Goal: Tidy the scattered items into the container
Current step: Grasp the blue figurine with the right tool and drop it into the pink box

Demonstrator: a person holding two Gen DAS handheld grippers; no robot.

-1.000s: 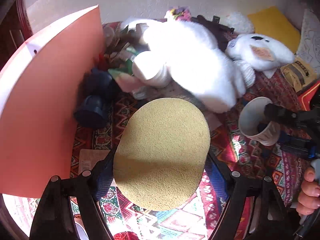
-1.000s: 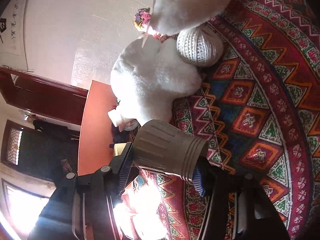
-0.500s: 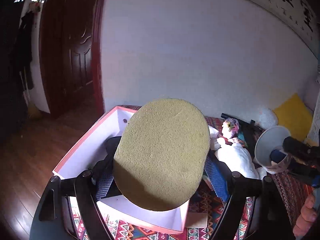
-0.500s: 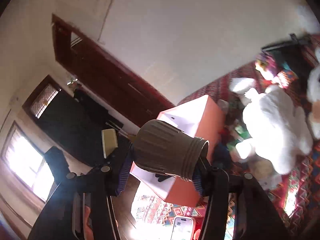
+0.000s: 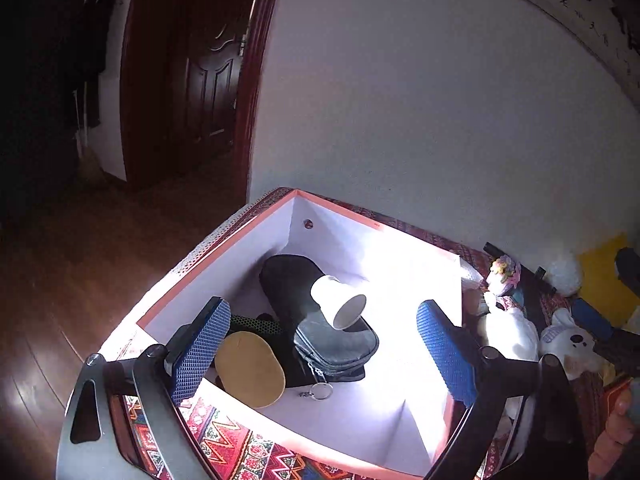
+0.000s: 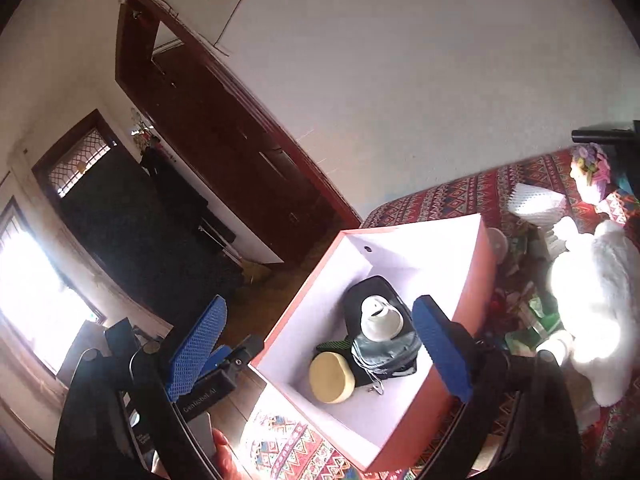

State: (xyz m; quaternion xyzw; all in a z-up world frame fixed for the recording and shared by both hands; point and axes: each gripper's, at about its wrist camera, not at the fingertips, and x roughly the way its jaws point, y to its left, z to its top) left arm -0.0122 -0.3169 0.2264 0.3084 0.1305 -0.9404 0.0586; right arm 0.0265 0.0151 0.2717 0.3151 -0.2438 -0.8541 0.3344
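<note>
Sponge [image 5: 250, 368] and cup [image 5: 339, 301] now lie in the box [image 5: 224, 248] at lower centre; both grippers [image 5: 320, 344] [image 6: 320, 344], jaws just opened wide, hold nothing.

Your left wrist camera looks down along its tongs [image 5: 322, 344] into the open box [image 5: 372, 240] from close above its near corner, facing the white wall [image 5: 420, 120] and dark door [image 5: 208, 80]. Your right wrist camera, rolled sideways, sees the same box [image 6: 416, 244] from slightly farther off. Both views share the box's inside, the wall, the door and the patterned cloth [image 6: 460, 192].
</note>
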